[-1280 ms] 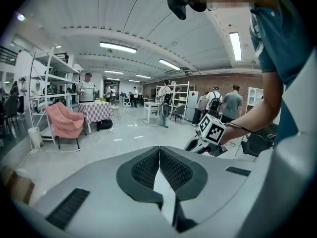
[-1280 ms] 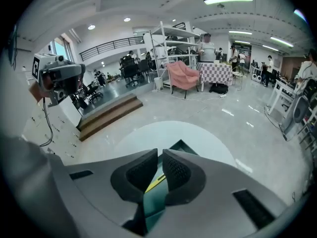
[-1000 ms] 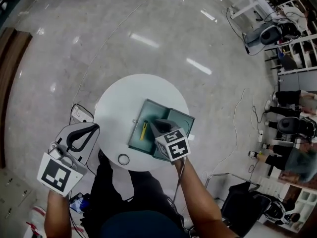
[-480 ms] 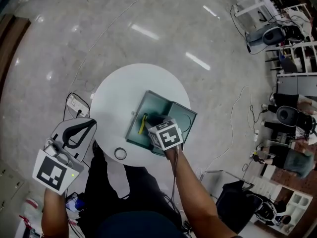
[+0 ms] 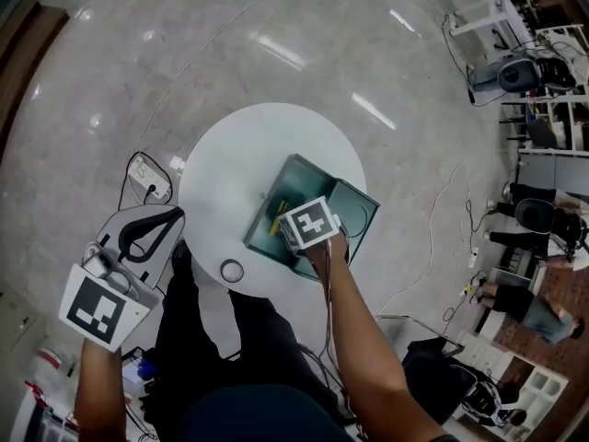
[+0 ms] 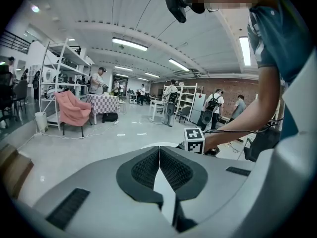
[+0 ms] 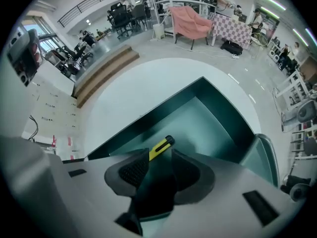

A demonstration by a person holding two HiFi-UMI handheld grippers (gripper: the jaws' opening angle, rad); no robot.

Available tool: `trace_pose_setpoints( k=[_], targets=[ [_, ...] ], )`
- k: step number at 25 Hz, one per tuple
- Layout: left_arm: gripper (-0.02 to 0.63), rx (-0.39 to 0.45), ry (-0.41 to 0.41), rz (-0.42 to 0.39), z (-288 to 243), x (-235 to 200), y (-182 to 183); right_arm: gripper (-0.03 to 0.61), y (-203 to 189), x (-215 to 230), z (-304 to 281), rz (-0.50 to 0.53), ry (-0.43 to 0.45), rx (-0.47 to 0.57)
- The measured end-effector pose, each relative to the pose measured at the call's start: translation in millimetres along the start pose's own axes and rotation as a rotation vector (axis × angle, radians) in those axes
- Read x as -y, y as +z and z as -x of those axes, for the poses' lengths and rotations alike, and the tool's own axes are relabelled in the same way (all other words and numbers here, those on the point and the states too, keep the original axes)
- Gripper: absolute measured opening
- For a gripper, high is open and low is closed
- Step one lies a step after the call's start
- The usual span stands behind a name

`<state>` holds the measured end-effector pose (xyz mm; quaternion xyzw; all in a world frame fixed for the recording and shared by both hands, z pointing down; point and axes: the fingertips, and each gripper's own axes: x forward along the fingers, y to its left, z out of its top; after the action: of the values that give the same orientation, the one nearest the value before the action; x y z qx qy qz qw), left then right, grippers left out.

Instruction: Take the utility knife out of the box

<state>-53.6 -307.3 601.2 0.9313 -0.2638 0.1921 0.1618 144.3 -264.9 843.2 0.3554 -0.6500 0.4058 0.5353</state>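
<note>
White round table [image 5: 221, 173]: over the box [image 7: 213, 118], the right gripper [image 7: 157, 158] fingers, just spread wide, frame the untouched utility knife [image 7: 161, 147], likely to grasp it. The left gripper [image 6: 159, 150] fingers are pressed together, idle.

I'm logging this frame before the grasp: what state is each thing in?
Box: open, on the table.
Lid: swung open beside the box.
Knife: lying inside the box, not gripped.
Right gripper: open, its jaws have just been opening, with the knife showing in the gap between them.
Left gripper: shut, empty.
</note>
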Motion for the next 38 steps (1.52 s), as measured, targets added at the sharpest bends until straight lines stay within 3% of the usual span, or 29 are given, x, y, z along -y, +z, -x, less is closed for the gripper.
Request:
trace_pose_setpoints(
  k=[5, 9, 19, 30, 32, 34, 38],
  targets=[
    [0.019, 0.021, 0.013, 0.013, 10, -10, -6, 0.149, -5, 1, -14, 0.050, -0.059, -0.171],
    [0.018, 0.031, 0.024, 0.018, 21, -14, -9, 0.114, 1, -6, -21, 0.085, -0.057, -0.201],
    [0.019, 0.058, 0.040, 0.009, 49, -19, -20, 0.037, 1, -19, -29, -0.021, -0.032, -0.109],
    [0.019, 0.069, 0.044, -0.022, 74, 5, -16, 0.037, -12, -27, -11, -0.129, 0.029, 0.012],
    [0.020, 0.070, 0.043, -0.022, 74, 7, -14, 0.041, -7, -33, -16, -0.160, 0.071, 0.020],
    [0.019, 0.075, 0.041, -0.021, 75, 8, -14, 0.144, -2, -38, -21, -0.158, 0.081, 0.013],
    [0.020, 0.075, 0.044, -0.009, 78, 7, -25, 0.141, -3, -42, -40, -0.093, 0.017, -0.044]
  ],
)
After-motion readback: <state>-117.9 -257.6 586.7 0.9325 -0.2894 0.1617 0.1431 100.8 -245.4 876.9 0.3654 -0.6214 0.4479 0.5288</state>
